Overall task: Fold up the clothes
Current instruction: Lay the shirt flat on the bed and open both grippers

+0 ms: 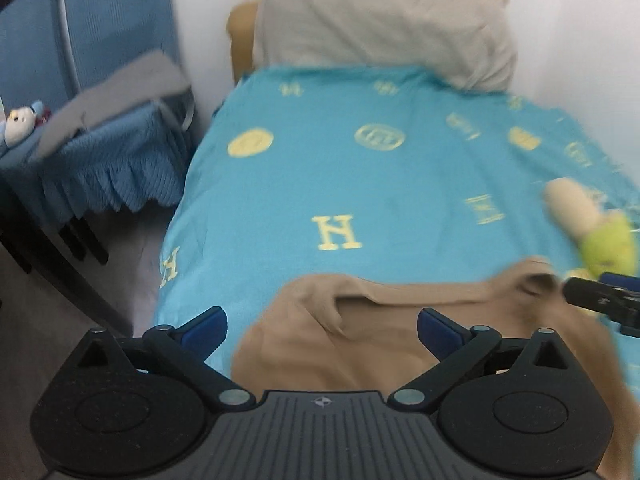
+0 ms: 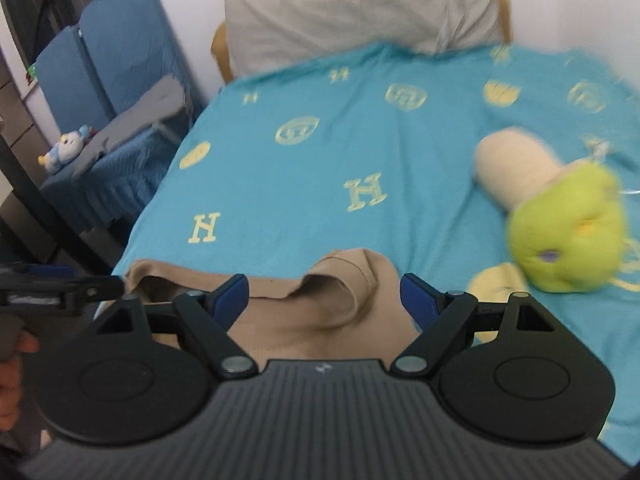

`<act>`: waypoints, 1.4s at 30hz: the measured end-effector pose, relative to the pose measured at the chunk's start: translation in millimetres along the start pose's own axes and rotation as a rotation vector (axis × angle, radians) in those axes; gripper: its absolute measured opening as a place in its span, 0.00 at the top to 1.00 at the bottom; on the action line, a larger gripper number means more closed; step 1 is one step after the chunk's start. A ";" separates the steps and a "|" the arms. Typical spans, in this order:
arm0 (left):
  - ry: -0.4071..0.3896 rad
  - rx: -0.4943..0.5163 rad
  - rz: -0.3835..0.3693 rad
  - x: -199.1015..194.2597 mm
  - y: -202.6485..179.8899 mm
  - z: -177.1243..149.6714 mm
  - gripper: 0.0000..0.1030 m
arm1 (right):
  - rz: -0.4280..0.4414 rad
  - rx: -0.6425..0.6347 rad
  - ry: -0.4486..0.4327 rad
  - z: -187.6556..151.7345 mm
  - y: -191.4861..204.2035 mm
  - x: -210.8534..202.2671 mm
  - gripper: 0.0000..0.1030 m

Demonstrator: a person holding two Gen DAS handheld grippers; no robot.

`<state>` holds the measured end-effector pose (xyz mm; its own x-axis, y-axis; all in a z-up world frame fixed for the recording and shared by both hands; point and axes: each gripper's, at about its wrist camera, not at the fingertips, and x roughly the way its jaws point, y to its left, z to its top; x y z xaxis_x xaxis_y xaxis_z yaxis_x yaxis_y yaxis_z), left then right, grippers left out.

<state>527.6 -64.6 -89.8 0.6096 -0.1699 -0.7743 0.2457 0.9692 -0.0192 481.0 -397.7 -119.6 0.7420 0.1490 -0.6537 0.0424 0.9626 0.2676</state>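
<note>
A tan garment (image 1: 360,344) lies rumpled at the near edge of the bed on the turquoise sheet (image 1: 360,184). My left gripper (image 1: 322,326) is open, its blue pads wide apart just above the garment's left part. My right gripper (image 2: 324,296) is open too, its pads either side of a raised fold of the same garment (image 2: 344,300). The right gripper also shows at the right edge of the left wrist view (image 1: 600,300), and the left gripper at the left edge of the right wrist view (image 2: 52,288). Both views are blurred.
A yellow-green and cream plush toy (image 2: 560,216) lies on the bed to the right of the garment. A grey pillow (image 2: 352,4) leans at the headboard. A blue covered chair (image 1: 100,128) with a small plush stands left of the bed.
</note>
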 end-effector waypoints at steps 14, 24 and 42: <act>-0.157 -0.154 -0.056 -246.6 8.1 -133.2 0.01 | 0.022 0.036 -0.170 -99.4 49.8 -251.1 0.18; -0.152 -0.434 -0.105 -299.8 50.9 -170.4 0.09 | 0.074 0.150 -0.207 -144.0 64.5 -313.2 0.26; -0.112 -0.575 -0.061 -74.9 139.1 -182.7 0.43 | 0.146 0.297 -0.162 -166.8 12.2 -219.0 0.59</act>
<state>378.4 115.6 -150.0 0.6906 -0.2163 -0.6902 -0.1458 0.8930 -0.4258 207.3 -380.9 -91.2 0.8499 0.2190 -0.4792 0.1031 0.8228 0.5590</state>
